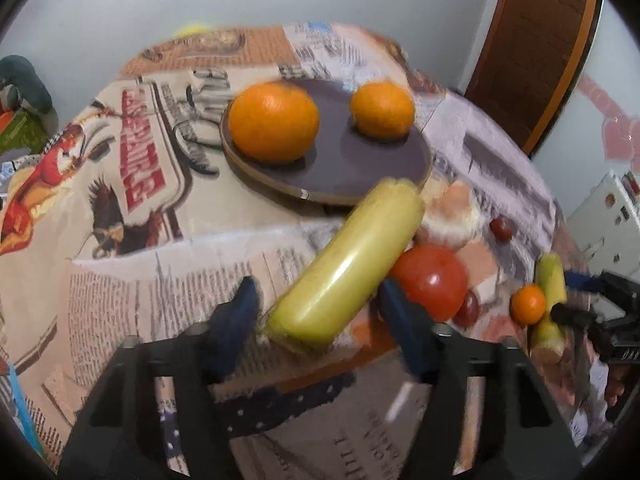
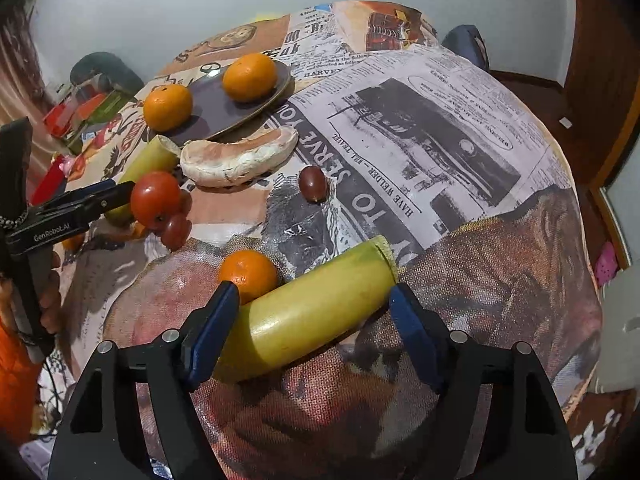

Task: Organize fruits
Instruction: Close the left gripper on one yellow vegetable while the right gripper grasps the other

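each gripper, left (image 1: 318,300) and right (image 2: 314,302), is set half-open around a yellow-green banana piece (image 1: 348,264) (image 2: 310,304), neither gripped; closing, then lifting toward the dark round plate (image 1: 360,168), is called for

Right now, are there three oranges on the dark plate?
No, only two oranges sit on the dark plate; a third, smaller orange lies on the tablecloth.

Both hand-held grippers tilted steeply downward, jaws partly open.

Left hand-held gripper (image 1: 318,300): blue fingers (image 1: 240,312) spread, one at 9 o'clock and one at 3 o'clock of the frame centre, no pad contact evident. Right hand-held gripper (image 2: 314,304): blue fingers (image 2: 212,332) likewise spread; contact cannot be confirmed. A hand (image 2: 48,300) grips the left unit's handle.
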